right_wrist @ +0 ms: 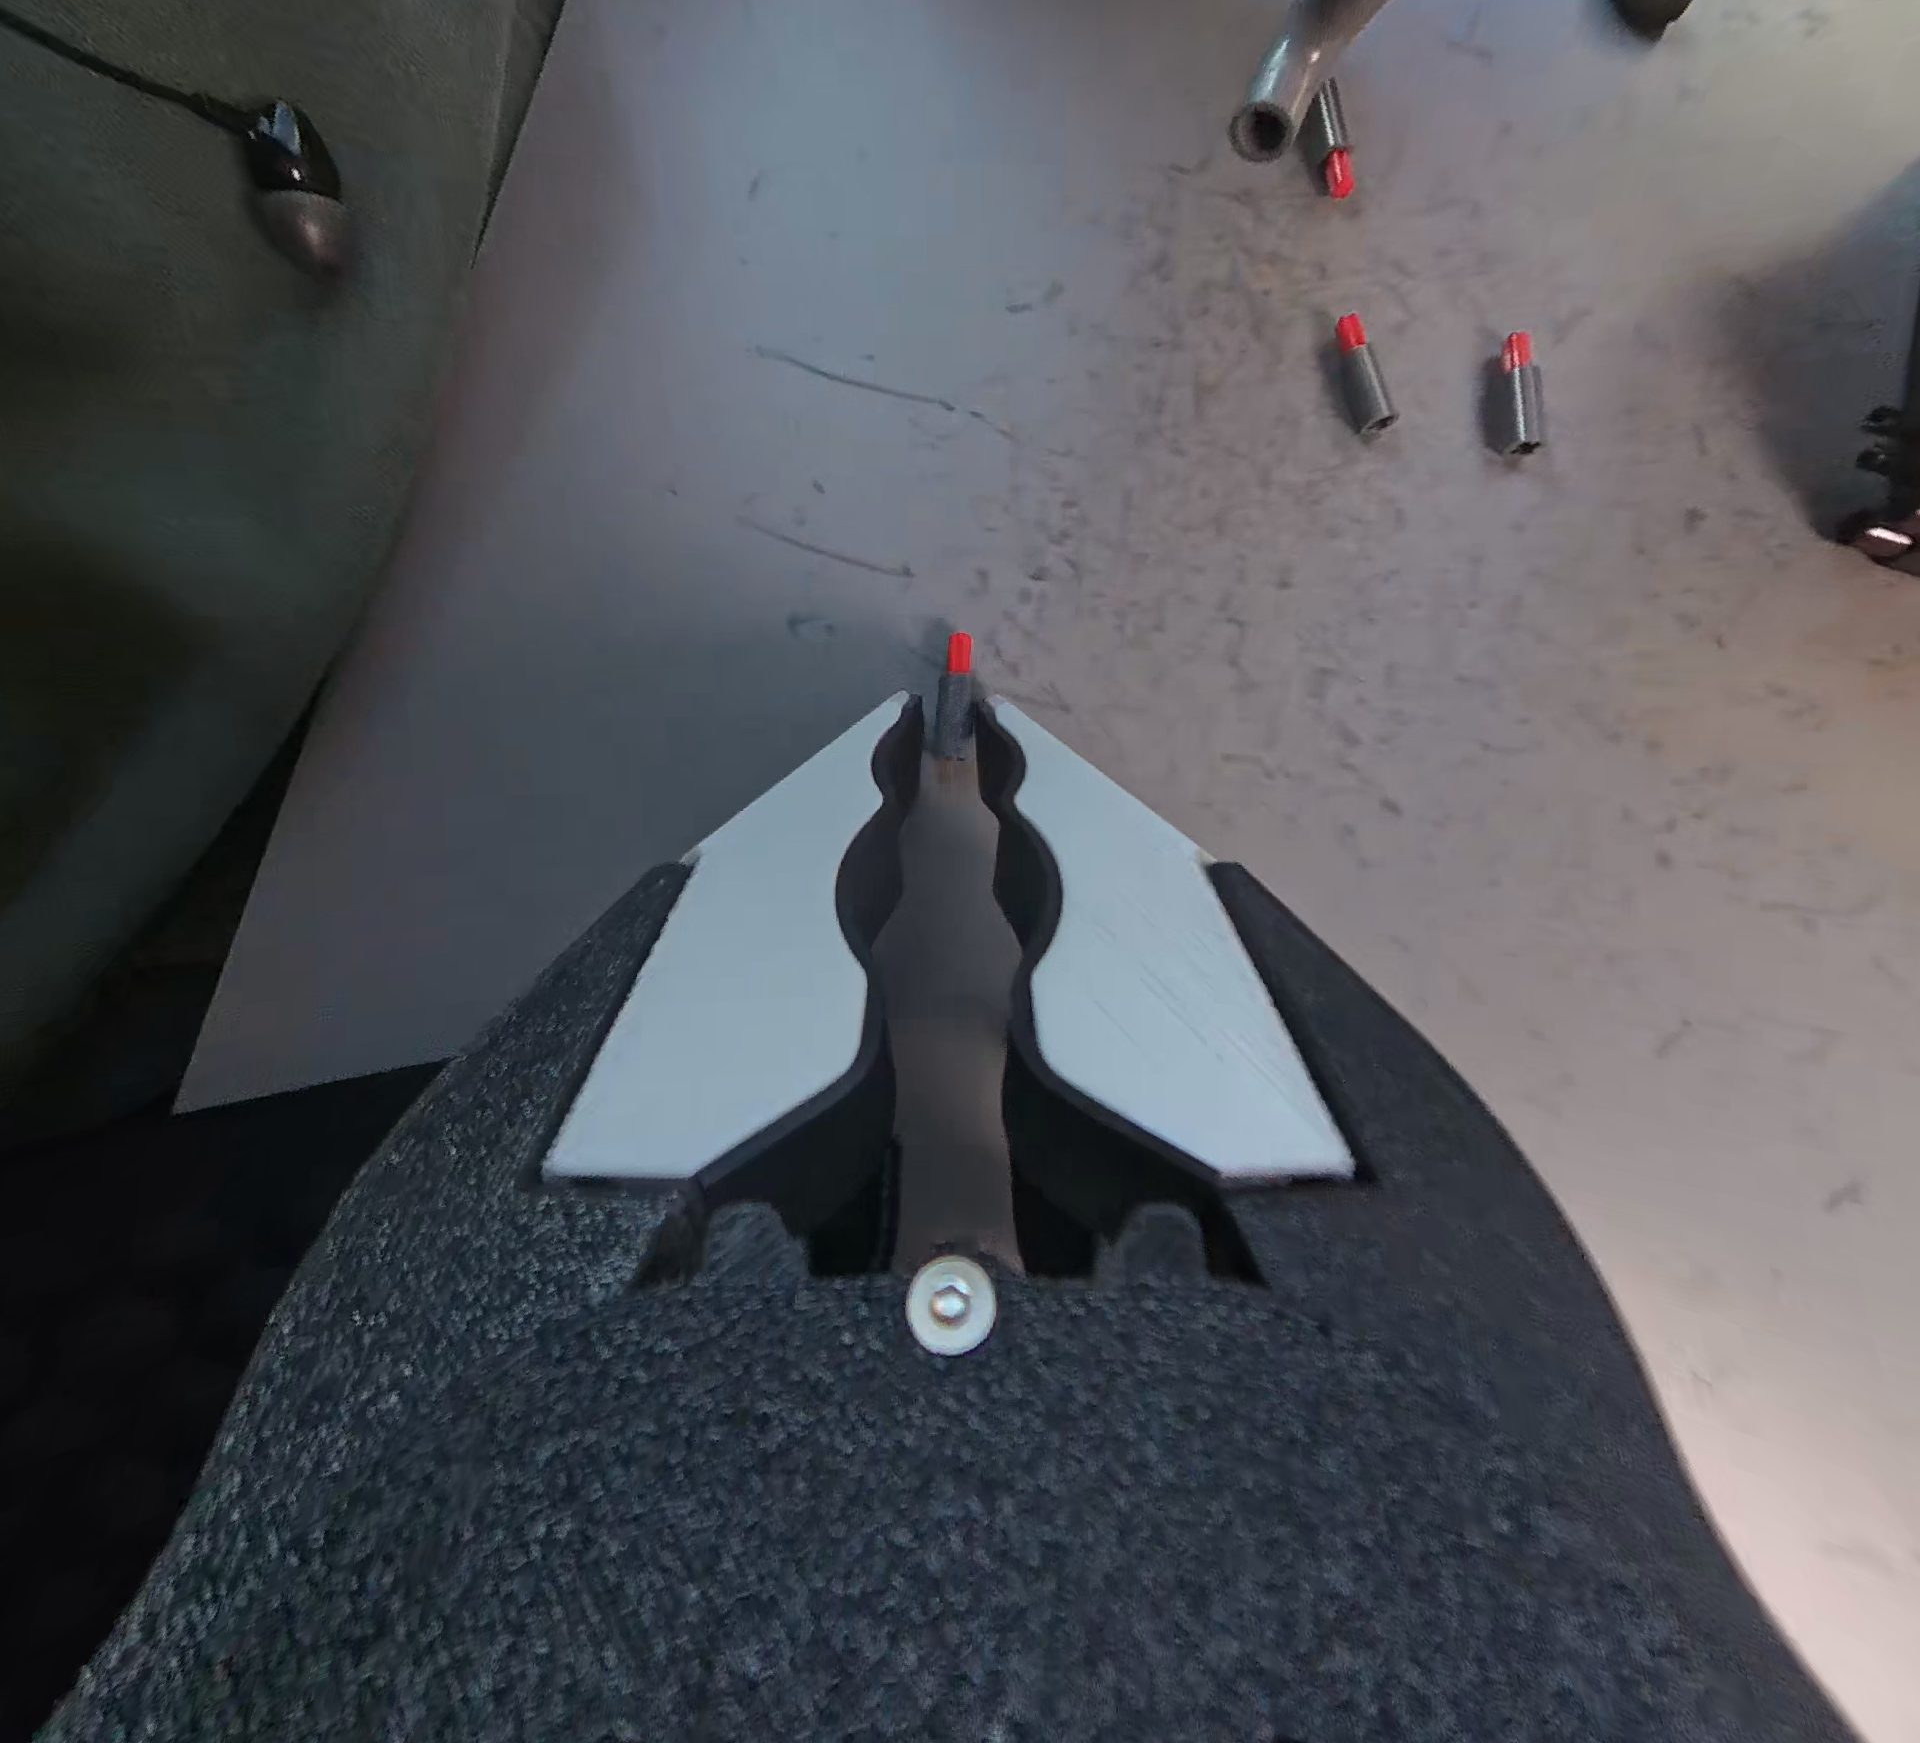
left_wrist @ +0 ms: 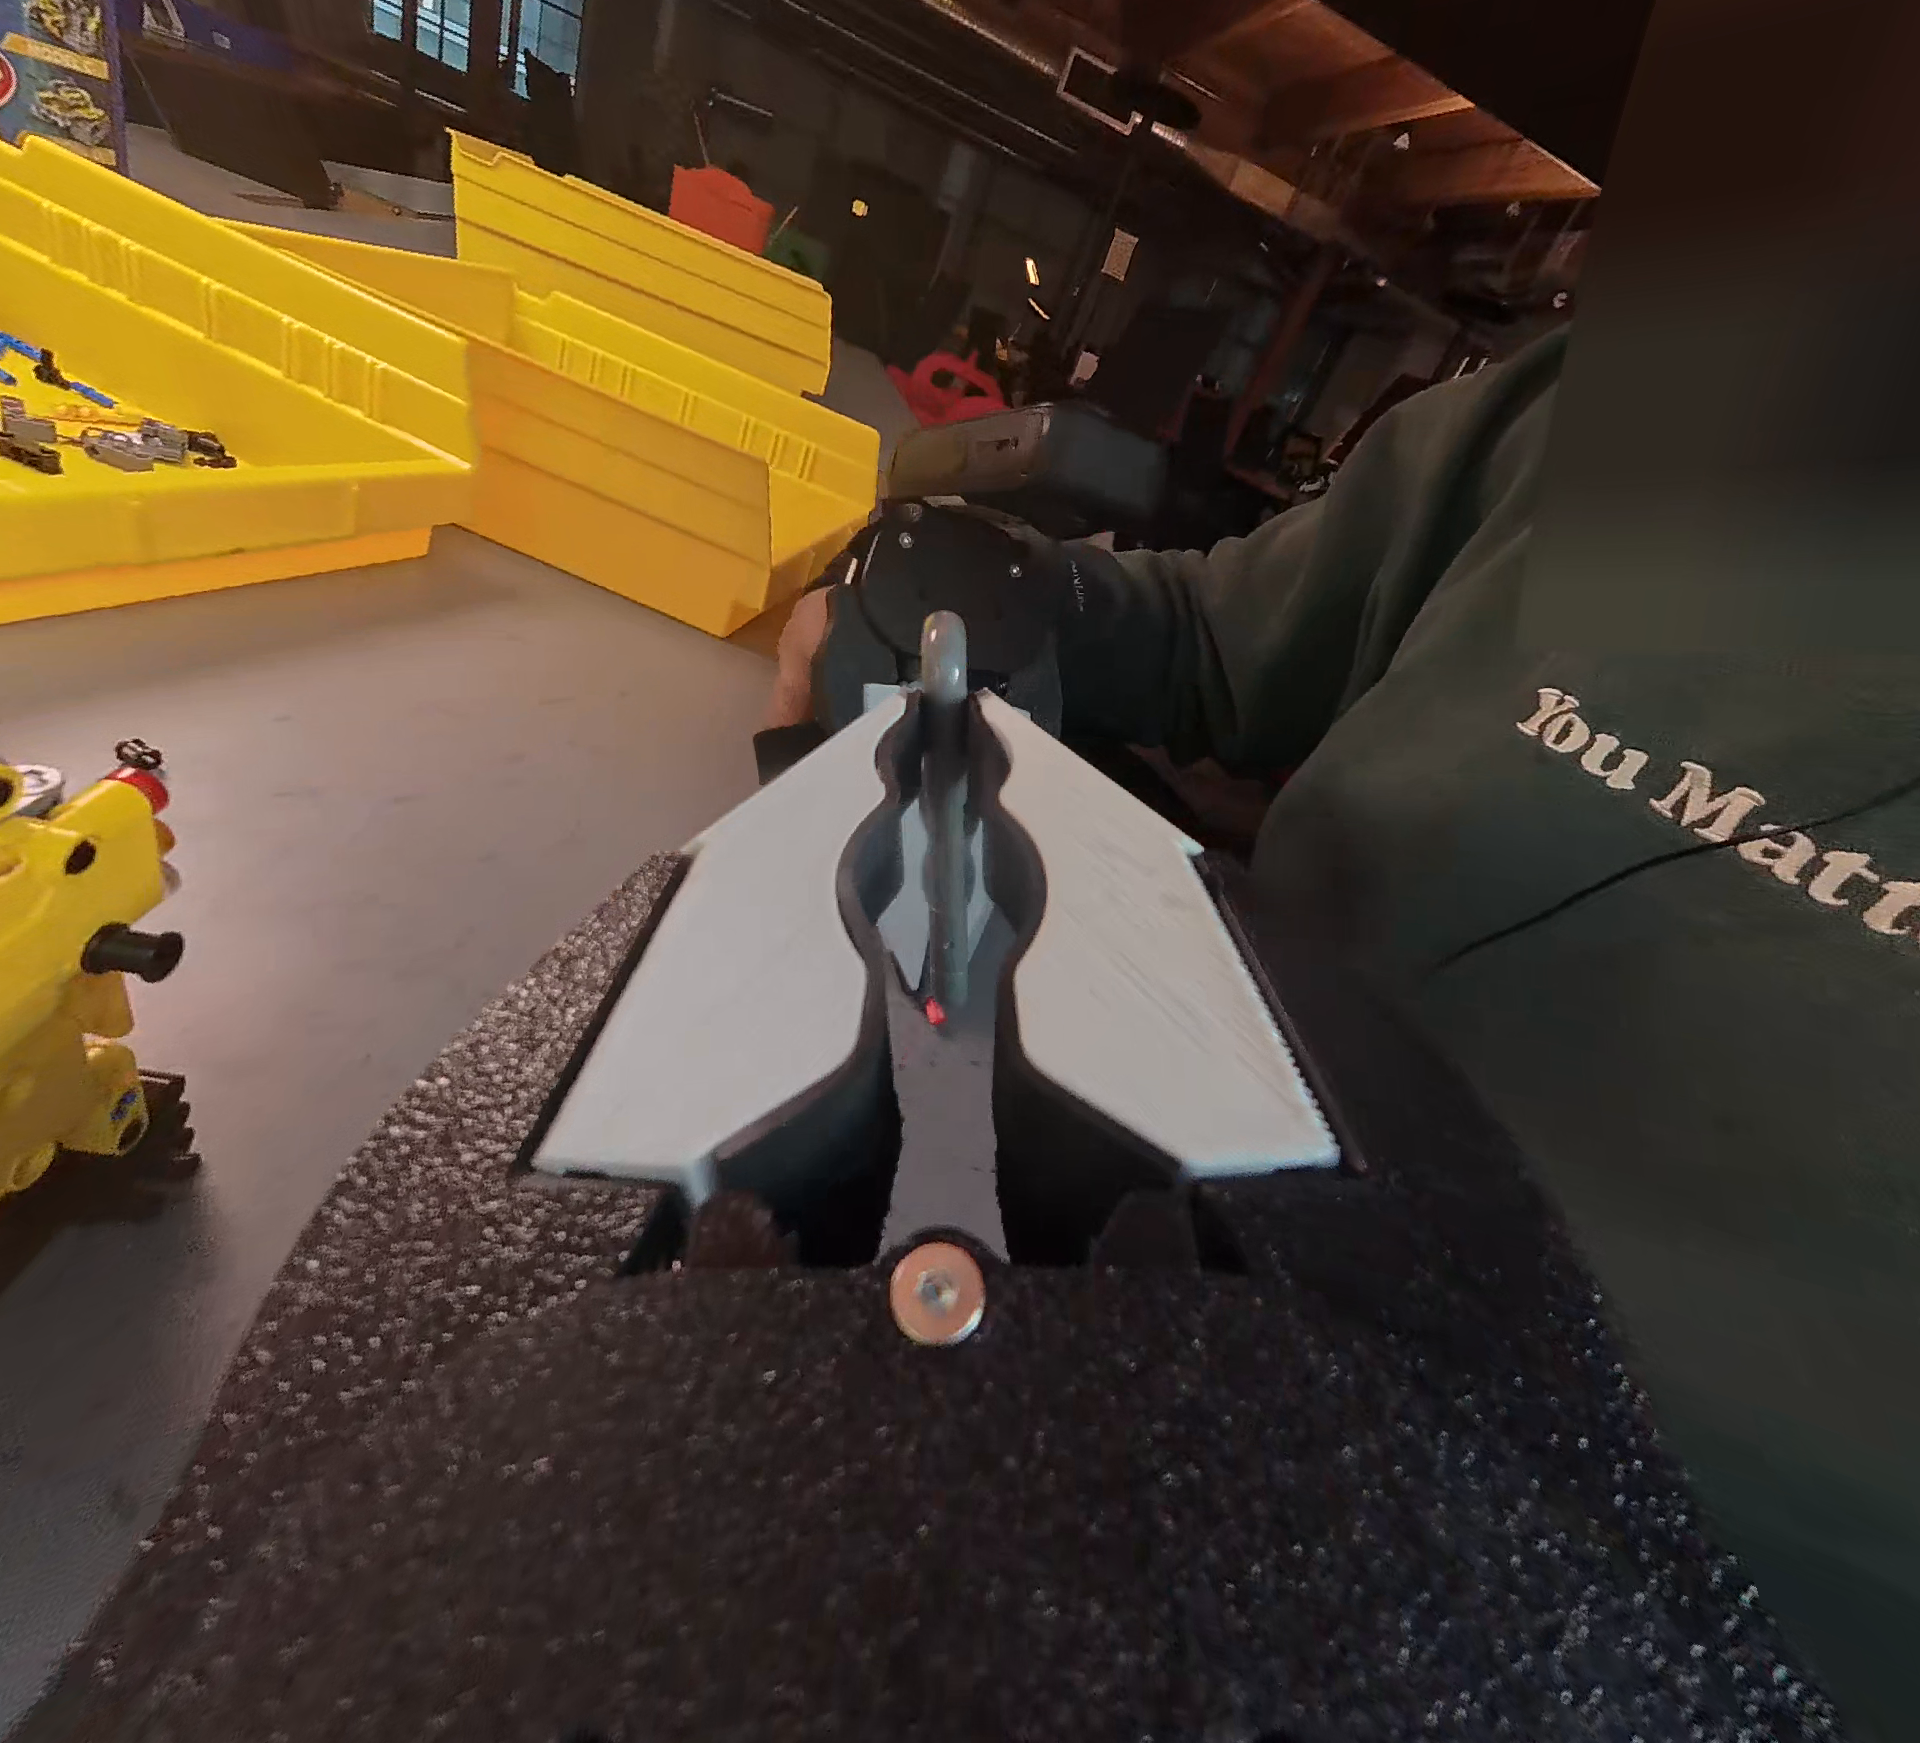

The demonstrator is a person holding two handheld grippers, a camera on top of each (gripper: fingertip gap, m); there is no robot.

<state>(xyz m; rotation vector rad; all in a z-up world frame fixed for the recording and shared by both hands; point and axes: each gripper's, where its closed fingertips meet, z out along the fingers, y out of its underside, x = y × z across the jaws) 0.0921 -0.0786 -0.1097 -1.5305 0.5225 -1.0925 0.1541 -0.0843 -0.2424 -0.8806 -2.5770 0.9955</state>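
My left gripper [left_wrist: 943,706] is shut on a curved grey tube [left_wrist: 943,820] with a small red tip at its near end; the tube's bend sticks out past the fingertips. Beyond it a gloved hand holds the other gripper [left_wrist: 935,592]. My right gripper [right_wrist: 951,706] is shut on a small grey connector with a red pin [right_wrist: 956,691], held just above the grey table [right_wrist: 831,239]. Three more grey-and-red connectors lie on the table at upper right: one [right_wrist: 1332,145], another [right_wrist: 1363,374] and a third [right_wrist: 1517,394]. A grey tube [right_wrist: 1351,0] reaches in from the top.
Yellow bins [left_wrist: 623,405] stand at the left, one holding small parts. A yellow toy model [left_wrist: 73,945] sits at the left edge. A person's dark green sleeve and torso [left_wrist: 1558,966] fill the right. A black earbud on a cable [right_wrist: 296,176] hangs over cloth. A dark object [right_wrist: 1870,405] sits at the right edge.
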